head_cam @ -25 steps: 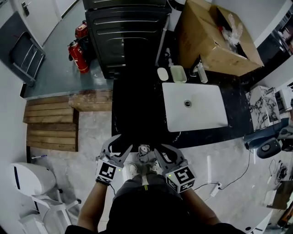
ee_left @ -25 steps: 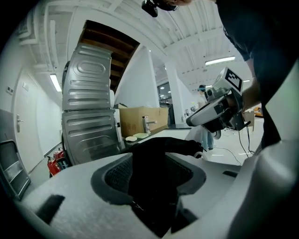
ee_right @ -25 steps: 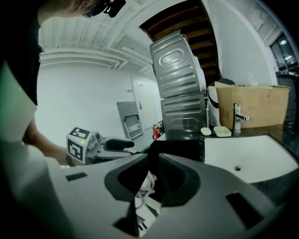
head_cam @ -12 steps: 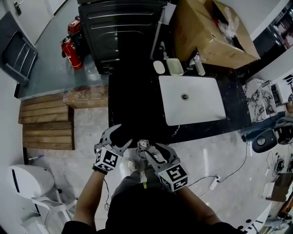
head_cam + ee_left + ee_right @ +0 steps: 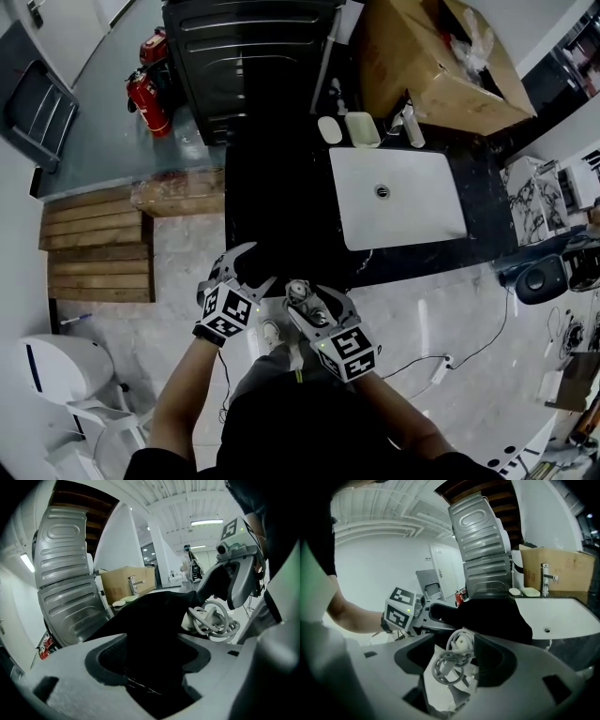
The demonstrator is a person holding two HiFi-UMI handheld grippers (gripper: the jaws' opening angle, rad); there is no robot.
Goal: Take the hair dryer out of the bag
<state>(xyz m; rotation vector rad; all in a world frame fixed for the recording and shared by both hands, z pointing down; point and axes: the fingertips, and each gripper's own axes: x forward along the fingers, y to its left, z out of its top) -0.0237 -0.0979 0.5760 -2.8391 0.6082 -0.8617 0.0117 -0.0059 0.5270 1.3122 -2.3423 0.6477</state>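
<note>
The white hair dryer [image 5: 298, 292], its cord coiled round it, lies at the near edge of the black bag [image 5: 492, 613]. My right gripper [image 5: 314, 302] has just been opening. In the right gripper view the dryer [image 5: 452, 665] sits between the jaws of the right gripper [image 5: 457, 653], with a gap at the left pad. My left gripper [image 5: 251, 267] has also just been opening. Black bag fabric [image 5: 150, 616] fills the space between the jaws of the left gripper [image 5: 154, 644]. I cannot tell whether the pads press on it. The dryer [image 5: 208, 618] shows to its right.
The bag lies on a dark counter [image 5: 487, 225] with a white sink [image 5: 398, 202]. A cardboard box [image 5: 422, 66] and a soap dish [image 5: 361, 129] stand behind it. A dark appliance [image 5: 253, 56] is at the back, fire extinguishers [image 5: 147, 101] and wooden pallets [image 5: 94, 253] to the left.
The right gripper's jaws have spread and now stand around the hair dryer. The left gripper's jaws have widened over the bag. Both grippers have sunk a little.
</note>
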